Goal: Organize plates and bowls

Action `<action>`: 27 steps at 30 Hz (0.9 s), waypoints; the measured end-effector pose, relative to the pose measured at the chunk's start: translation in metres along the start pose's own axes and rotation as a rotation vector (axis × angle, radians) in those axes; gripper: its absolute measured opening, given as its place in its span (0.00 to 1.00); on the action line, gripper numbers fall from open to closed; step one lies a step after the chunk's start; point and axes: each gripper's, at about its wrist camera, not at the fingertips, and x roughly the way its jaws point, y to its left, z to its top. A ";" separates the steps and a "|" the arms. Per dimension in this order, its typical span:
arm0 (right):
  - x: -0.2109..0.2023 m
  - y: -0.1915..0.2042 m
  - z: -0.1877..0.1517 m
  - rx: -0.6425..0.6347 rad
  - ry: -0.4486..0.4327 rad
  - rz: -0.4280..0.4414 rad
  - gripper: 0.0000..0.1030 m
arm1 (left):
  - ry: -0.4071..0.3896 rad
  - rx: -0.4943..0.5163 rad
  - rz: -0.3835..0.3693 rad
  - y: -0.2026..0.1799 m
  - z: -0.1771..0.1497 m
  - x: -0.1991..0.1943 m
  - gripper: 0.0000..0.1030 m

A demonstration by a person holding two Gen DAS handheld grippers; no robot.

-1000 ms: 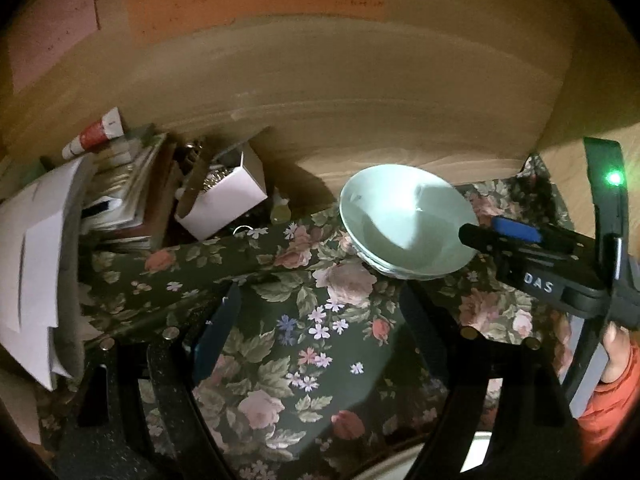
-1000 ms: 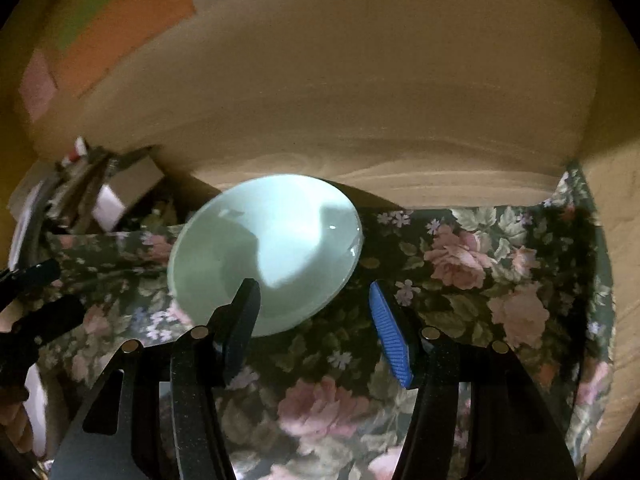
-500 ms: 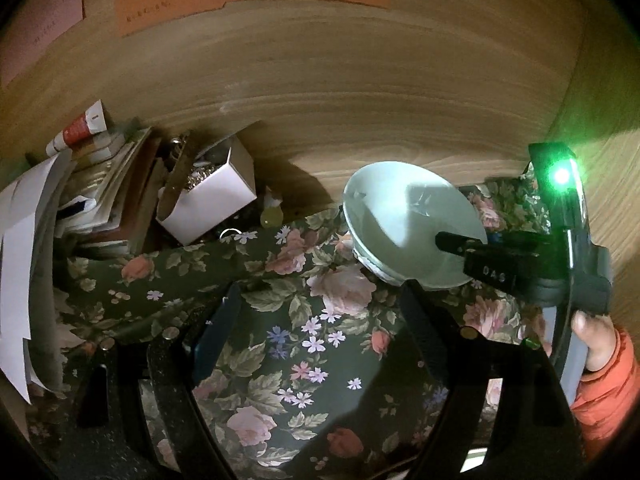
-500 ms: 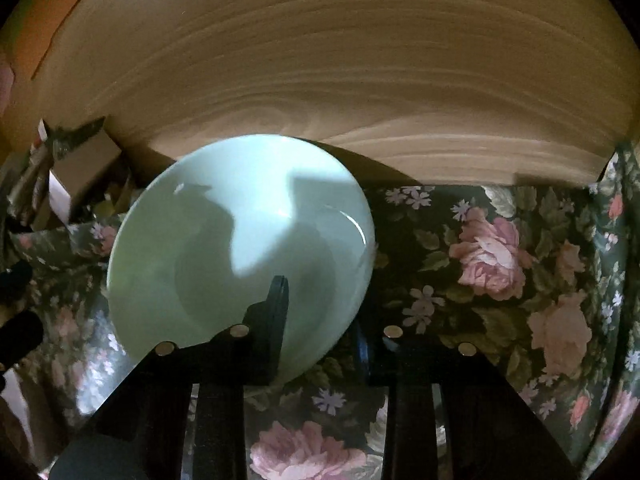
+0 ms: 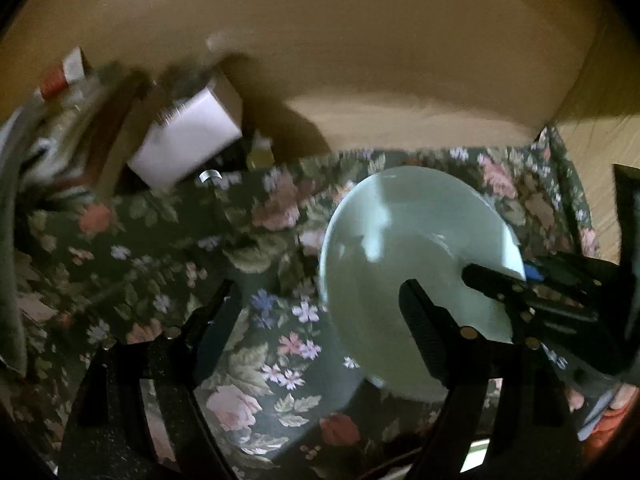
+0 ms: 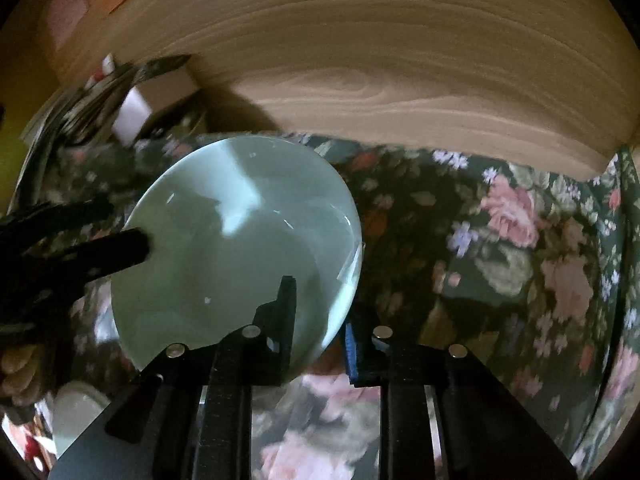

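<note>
A pale green bowl (image 6: 236,256) sits tilted over the floral cloth (image 6: 520,240). My right gripper (image 6: 316,336) is shut on its near rim, one finger inside the bowl and the blue pad outside. From the left wrist, the same bowl (image 5: 400,248) lies right of centre, and the right gripper (image 5: 500,284) clamps its right rim. My left gripper (image 5: 316,332) is open, with its right finger over the bowl's near part and its left finger over the cloth. Whether a second bowl lies under this one is hidden.
A wooden wall (image 6: 400,80) closes the back. At the left stand a white box (image 5: 188,144) and a pile of books and papers (image 5: 60,140). A white dish (image 6: 76,412) shows at the lower left of the right wrist view. An orange sleeve (image 5: 612,420) is at the right edge.
The right gripper's jaws closed from open onto the bowl's rim. The left gripper sank and came nearer, so the bowl now sits larger and partly under its right finger.
</note>
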 end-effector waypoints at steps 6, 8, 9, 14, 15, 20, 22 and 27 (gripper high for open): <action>-0.009 0.004 -0.011 0.026 0.027 0.030 0.21 | 0.072 0.024 -0.007 -0.009 -0.007 0.015 0.65; -0.014 0.004 -0.015 0.026 0.021 0.027 0.25 | 0.084 0.041 0.002 -0.013 -0.009 0.020 0.61; -0.016 0.007 -0.016 0.024 0.015 0.024 0.26 | 0.090 0.050 0.003 -0.015 -0.010 0.022 0.58; -0.025 0.005 -0.018 0.051 0.002 0.034 0.27 | 0.114 0.073 -0.008 -0.020 -0.014 0.029 0.41; -0.028 0.007 -0.021 0.060 0.001 0.039 0.27 | 0.120 0.076 -0.008 -0.021 -0.015 0.031 0.38; -0.017 0.005 -0.020 0.109 -0.005 0.061 0.27 | 0.119 0.087 -0.020 -0.023 -0.016 0.031 0.25; -0.019 0.006 -0.020 0.109 -0.011 0.052 0.26 | 0.113 0.092 -0.015 -0.025 -0.016 0.032 0.24; -0.018 0.007 -0.016 0.127 -0.026 0.038 0.24 | 0.099 0.103 -0.012 -0.026 -0.018 0.026 0.24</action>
